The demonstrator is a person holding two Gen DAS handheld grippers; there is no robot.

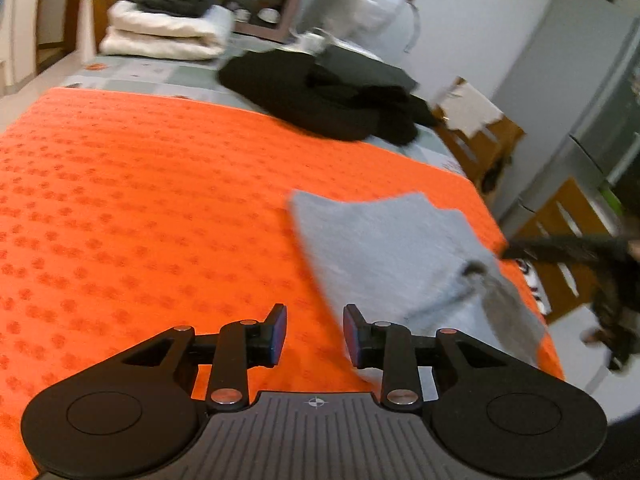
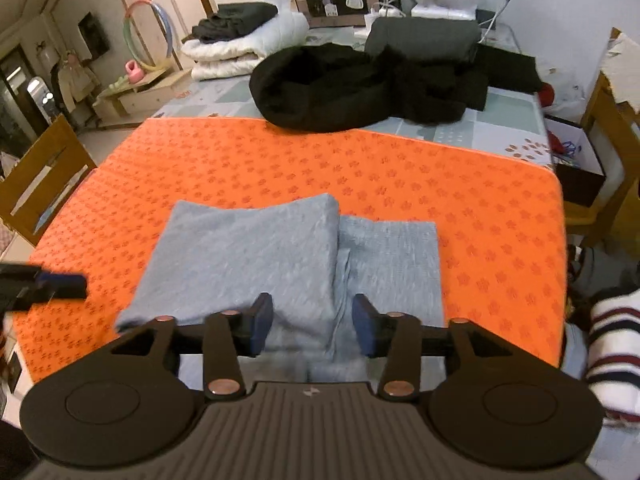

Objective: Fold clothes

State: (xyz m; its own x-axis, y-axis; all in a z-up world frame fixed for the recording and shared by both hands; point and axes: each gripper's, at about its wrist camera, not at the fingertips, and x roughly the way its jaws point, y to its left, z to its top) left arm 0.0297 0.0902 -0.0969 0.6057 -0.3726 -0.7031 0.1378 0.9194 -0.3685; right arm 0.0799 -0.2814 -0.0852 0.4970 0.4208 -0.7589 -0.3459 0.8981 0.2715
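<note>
The walls (image 2: 560, 20) are pale and plain. Wooden chairs stand on both sides of the table, one at the left (image 2: 44, 172) and one at the right (image 2: 616, 128). A grey refrigerator (image 1: 592, 92) stands near the wall. At the far left a colourful hoop (image 2: 150, 36) leans beside a door frame, above a low wooden shelf (image 2: 144, 92). The floor (image 1: 44, 68) looks light.
</note>
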